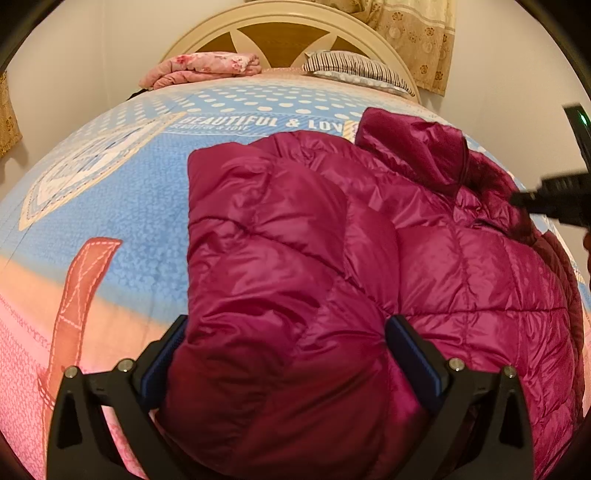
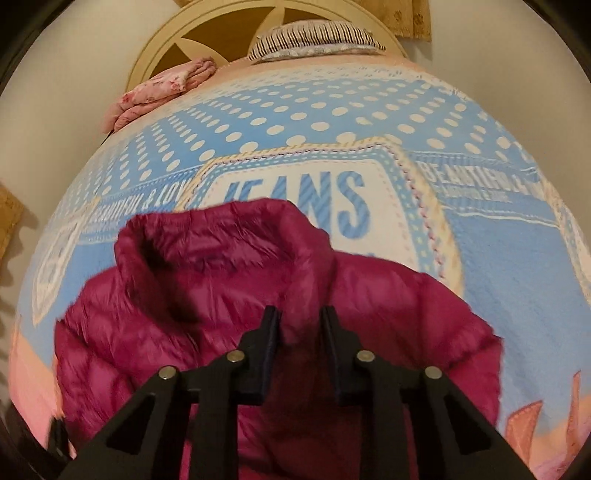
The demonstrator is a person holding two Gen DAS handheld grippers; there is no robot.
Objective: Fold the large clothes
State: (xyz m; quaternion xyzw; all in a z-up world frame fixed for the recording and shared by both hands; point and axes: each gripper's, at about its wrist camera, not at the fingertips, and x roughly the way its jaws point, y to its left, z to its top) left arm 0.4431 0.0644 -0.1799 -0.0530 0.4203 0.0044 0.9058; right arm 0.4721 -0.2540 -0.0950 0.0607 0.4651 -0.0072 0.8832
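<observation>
A magenta quilted puffer jacket (image 1: 332,229) lies on the bed, its collar (image 2: 221,236) standing up at the far end. In the left wrist view my left gripper (image 1: 286,325) has its jaws wide, and a thick folded bunch of the jacket fills the gap, creased where the blue pads (image 1: 413,354) press it. In the right wrist view my right gripper (image 2: 295,314) sits just below the collar with its jaws narrow and jacket fabric pinched between them. The same right gripper (image 1: 524,201) shows at the right edge of the left wrist view, touching the collar area.
The bedspread (image 2: 480,258) is blue with white dots and printed words, pink toward the near side. A folded pink floral blanket (image 1: 203,68) and a striped pillow (image 1: 354,66) lie by the cream headboard (image 1: 284,18). A curtain (image 1: 417,37) hangs at the back right.
</observation>
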